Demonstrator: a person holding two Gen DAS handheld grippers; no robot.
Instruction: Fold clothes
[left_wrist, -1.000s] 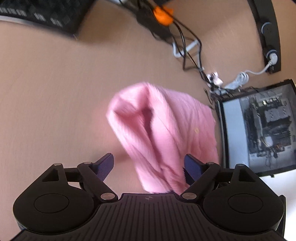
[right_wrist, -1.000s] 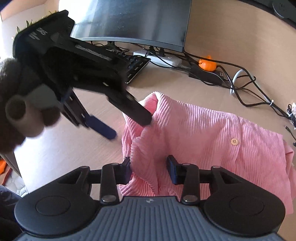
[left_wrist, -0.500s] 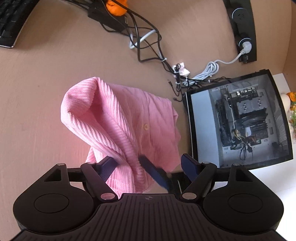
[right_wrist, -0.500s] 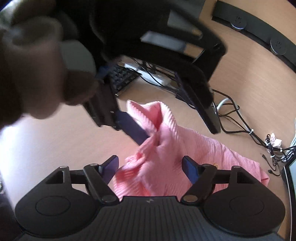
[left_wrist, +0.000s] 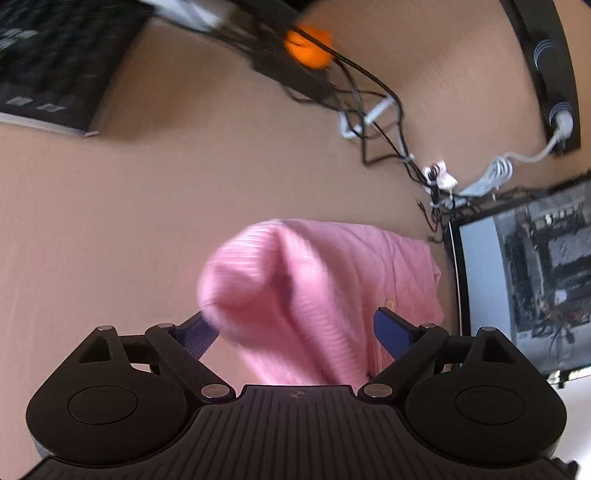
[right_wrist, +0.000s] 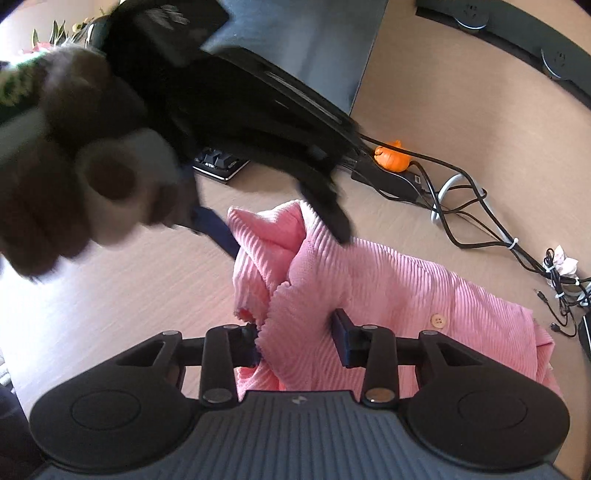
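Reclosing on pink shirt (right_wrist: 388, 280), right hand-held gripper (right_wrist: 297, 338).

Bare desk (left_wrist: 155, 229) lay open left of the pink shirt (left_wrist: 317, 295), keyboard (left_wrist: 48, 62) behind, cables (left_wrist: 384, 122) and computer case (left_wrist: 528, 273) blocked the right.

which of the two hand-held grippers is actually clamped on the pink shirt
The right hand-held gripper: its pads pinch the pink shirt. The left hand-held gripper stands wide open.
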